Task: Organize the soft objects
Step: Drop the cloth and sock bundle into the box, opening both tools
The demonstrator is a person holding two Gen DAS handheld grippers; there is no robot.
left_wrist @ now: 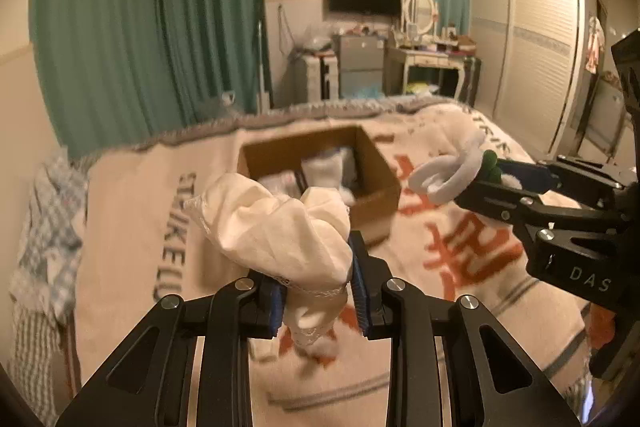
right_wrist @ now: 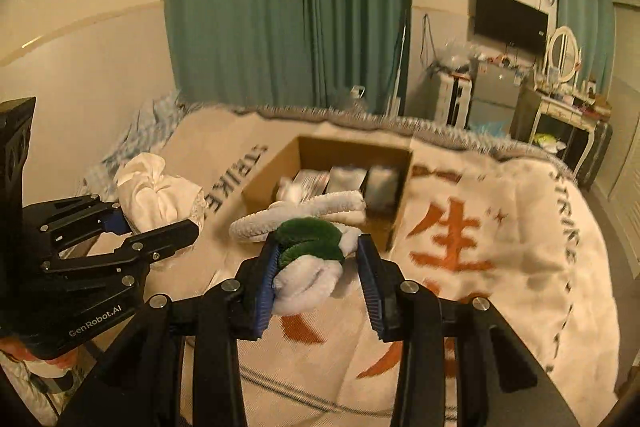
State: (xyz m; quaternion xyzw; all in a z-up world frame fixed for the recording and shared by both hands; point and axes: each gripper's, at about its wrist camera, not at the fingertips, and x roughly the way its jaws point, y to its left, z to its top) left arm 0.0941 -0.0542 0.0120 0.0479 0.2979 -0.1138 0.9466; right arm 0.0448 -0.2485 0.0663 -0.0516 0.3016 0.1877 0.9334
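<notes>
My left gripper [left_wrist: 316, 291] is shut on a cream cloth bundle with lace trim [left_wrist: 276, 223], held above the bed. In the right wrist view the same left gripper [right_wrist: 160, 223] and cloth bundle [right_wrist: 156, 193] show at the left. My right gripper [right_wrist: 318, 267] is shut on a white plush toy with a green patch [right_wrist: 308, 277]. From the left wrist, this right gripper [left_wrist: 480, 183] holds the plush toy [left_wrist: 448, 175] to the right of the box. An open cardboard box [left_wrist: 384, 183] [right_wrist: 404, 183] sits on the bed beyond both grippers, with white packets inside.
The bed carries a cream blanket [right_wrist: 500, 247] with orange characters and dark lettering. A checked cloth [left_wrist: 52, 227] lies at its left edge. Green curtains [right_wrist: 280, 7], a small fridge [left_wrist: 360, 67], a dressing table [left_wrist: 432, 63] and a wardrobe [left_wrist: 532, 39] stand beyond the bed.
</notes>
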